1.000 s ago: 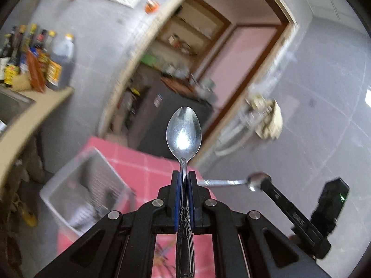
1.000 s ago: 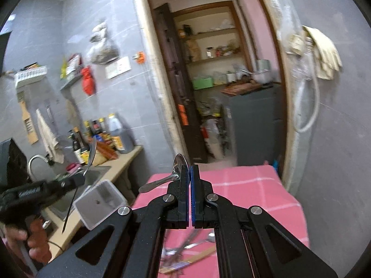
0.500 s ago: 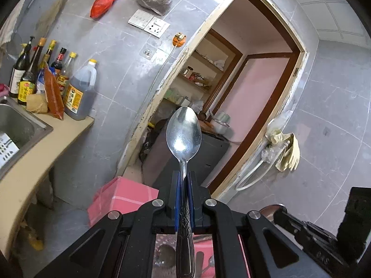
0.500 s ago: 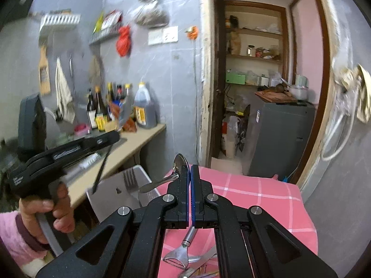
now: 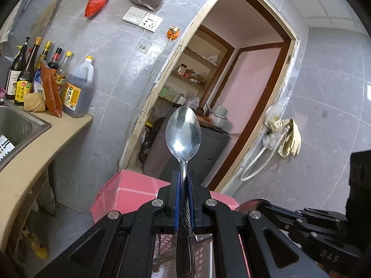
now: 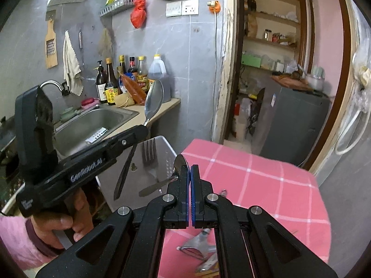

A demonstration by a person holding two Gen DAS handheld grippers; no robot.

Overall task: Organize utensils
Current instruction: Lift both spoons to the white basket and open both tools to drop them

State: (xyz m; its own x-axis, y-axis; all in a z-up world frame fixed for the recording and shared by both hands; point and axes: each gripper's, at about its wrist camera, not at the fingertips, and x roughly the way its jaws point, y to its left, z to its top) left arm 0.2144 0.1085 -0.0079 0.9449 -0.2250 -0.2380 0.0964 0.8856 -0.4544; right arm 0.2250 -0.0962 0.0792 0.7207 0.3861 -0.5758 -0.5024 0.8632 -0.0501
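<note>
While both grippers are hanging above the pink checked table [image 6: 266,176] | metal bin [image 6: 160,159] is sitting at its 9 o'clock edge, fork [image 6: 148,159] inside | left gripper [image 5: 183,185] is clamping a spoon [image 5: 183,134], bowl at 12 o'clock | right gripper [image 6: 189,173] is pinching a smaller spoon [image 6: 162,183], handle toward 8 o'clock.

We see a polished steel spoon [image 5: 183,134] with an embossed handle standing upright, bowl up, its neck pinched between blue pads; a second, smaller spoon [image 6: 179,165] sits clamped at its bowl, handle slanting down to the left. A fork [image 6: 148,154] stands tines up inside a shiny metal holder [image 6: 162,162] at the edge of the pink checked table; more utensils [image 6: 197,247] lie blurred on the cloth.
</note>
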